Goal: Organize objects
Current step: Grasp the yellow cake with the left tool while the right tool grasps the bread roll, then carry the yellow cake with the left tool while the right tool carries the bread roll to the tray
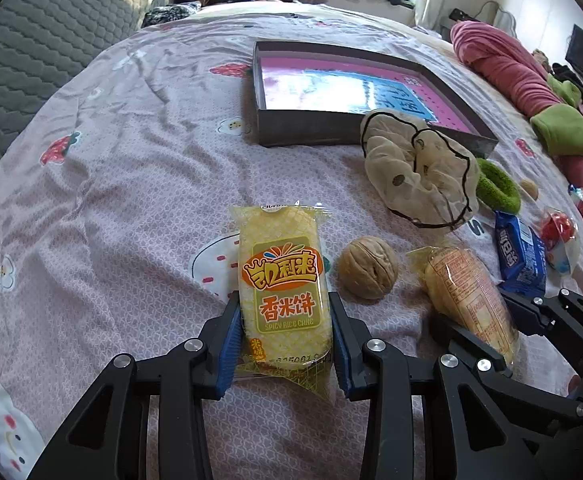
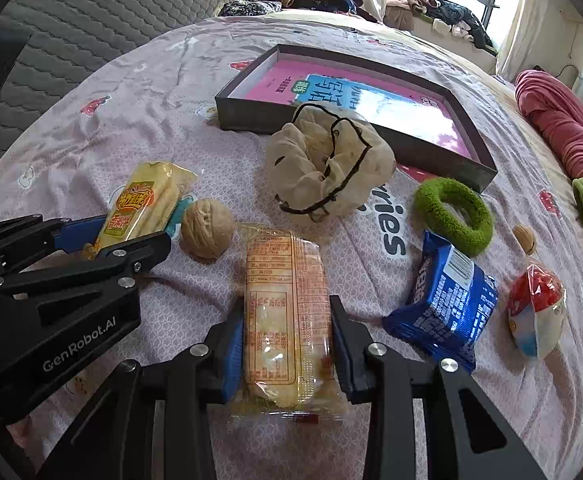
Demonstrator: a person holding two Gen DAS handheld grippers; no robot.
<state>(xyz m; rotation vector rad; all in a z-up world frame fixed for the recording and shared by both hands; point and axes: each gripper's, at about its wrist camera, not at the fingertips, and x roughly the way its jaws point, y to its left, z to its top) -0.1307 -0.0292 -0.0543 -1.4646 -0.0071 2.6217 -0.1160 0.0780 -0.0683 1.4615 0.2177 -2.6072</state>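
Note:
My left gripper (image 1: 285, 332) is shut on a yellow rice cake packet (image 1: 283, 280), label side up, low over the bed; both also show in the right wrist view, gripper (image 2: 127, 236) and packet (image 2: 143, 204). My right gripper (image 2: 287, 340) is shut on a second rice cake packet (image 2: 285, 312), printed back side up; it also shows in the left wrist view (image 1: 467, 292). A walnut (image 1: 367, 267) (image 2: 207, 228) lies between the two packets. A shallow dark box (image 1: 291, 124) (image 2: 251, 114) with a pink book inside sits farther back.
A cream fabric scrunchie (image 2: 327, 164), a green fuzzy ring (image 2: 453, 216), a blue biscuit packet (image 2: 443, 300), a small walnut (image 2: 525, 238) and a red-white candy packet (image 2: 535, 316) lie on the patterned bedsheet. Pink bedding (image 2: 559, 128) lies right; a grey headboard (image 2: 71, 20) stands left.

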